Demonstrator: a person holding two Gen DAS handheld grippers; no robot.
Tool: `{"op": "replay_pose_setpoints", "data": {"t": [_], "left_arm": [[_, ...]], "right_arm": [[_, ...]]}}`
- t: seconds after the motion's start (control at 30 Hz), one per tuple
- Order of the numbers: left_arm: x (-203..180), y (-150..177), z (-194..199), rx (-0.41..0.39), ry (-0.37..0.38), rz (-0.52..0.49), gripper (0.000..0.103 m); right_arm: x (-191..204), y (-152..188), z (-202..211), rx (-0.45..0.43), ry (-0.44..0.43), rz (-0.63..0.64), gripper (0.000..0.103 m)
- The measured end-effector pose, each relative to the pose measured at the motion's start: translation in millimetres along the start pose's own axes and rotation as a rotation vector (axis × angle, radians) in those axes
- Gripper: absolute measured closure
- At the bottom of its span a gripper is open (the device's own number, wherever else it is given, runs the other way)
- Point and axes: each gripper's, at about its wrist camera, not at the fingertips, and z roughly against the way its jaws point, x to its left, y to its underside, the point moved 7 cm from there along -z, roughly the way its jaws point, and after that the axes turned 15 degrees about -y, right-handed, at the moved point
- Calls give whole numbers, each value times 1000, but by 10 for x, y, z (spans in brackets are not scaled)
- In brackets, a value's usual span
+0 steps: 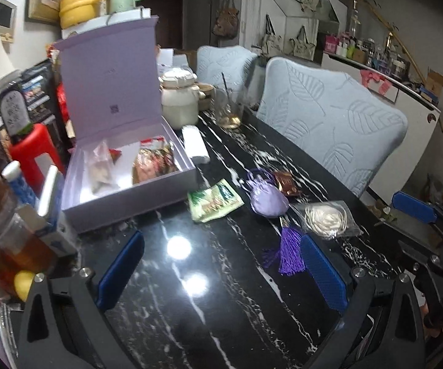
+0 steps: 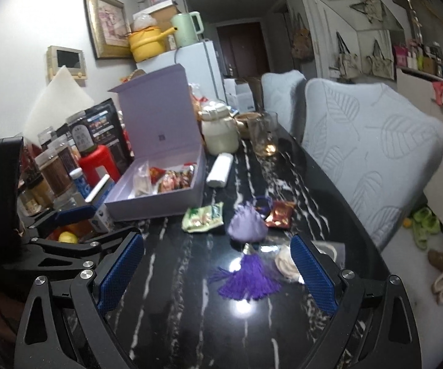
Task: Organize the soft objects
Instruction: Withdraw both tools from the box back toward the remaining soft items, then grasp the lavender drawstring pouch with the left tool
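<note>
An open lilac box [image 1: 129, 196] [image 2: 156, 200] sits on the black marble table [image 1: 206, 307] and holds several snack packets. In front of it lie a green packet [image 1: 215, 204] [image 2: 203, 216], a lilac pouch [image 1: 267, 201] [image 2: 247, 226] with a purple tassel [image 1: 289, 252] [image 2: 249, 279], a brown packet [image 1: 286, 183] [image 2: 279, 213] and a bagged white rosette [image 1: 326, 220] [image 2: 286, 264]. My left gripper [image 1: 221, 270] is open and empty, short of the green packet. My right gripper [image 2: 218, 272] is open and empty, with the tassel between its fingers.
A white roll [image 1: 195, 144] [image 2: 219, 166], a cream jar [image 1: 179, 101] and a glass [image 1: 227, 109] stand behind the box. Jars, bottles and a red container [image 1: 33, 153] crowd the left side. Two pale blue chairs [image 1: 329, 123] line the right edge.
</note>
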Motion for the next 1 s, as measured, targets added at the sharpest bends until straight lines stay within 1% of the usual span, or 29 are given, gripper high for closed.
{"op": "replay_pose_setpoints", "data": {"t": [0.13,0.23,0.37,0.5,0.6,0.83,1.0], "left_arm": [[-104,31,-122,19,24,11,0],[-193,33,-204,21,27,2,0],[-319,55,-355,49,30,5,0],[-427,49,-506,64,34,0,0],[-496,17,-597,68,31,-8,0],[-714,-58,-904,111,43,-27,0],[-838,-162,-1081,105,35,-33,0]], "right_arm": [[-188,75,-7,2,29,-27,6],[-307,118,-44,12,21,-45,6],[-480,175,-105,28,26,-59,6],[-688,212,-189,49,13,-101,6],[-841,223,-226,63,34,-114,6],[-1171,241,-255,85,78,-145,6],[-1348,259,-264,100,105,-170,6]]}}
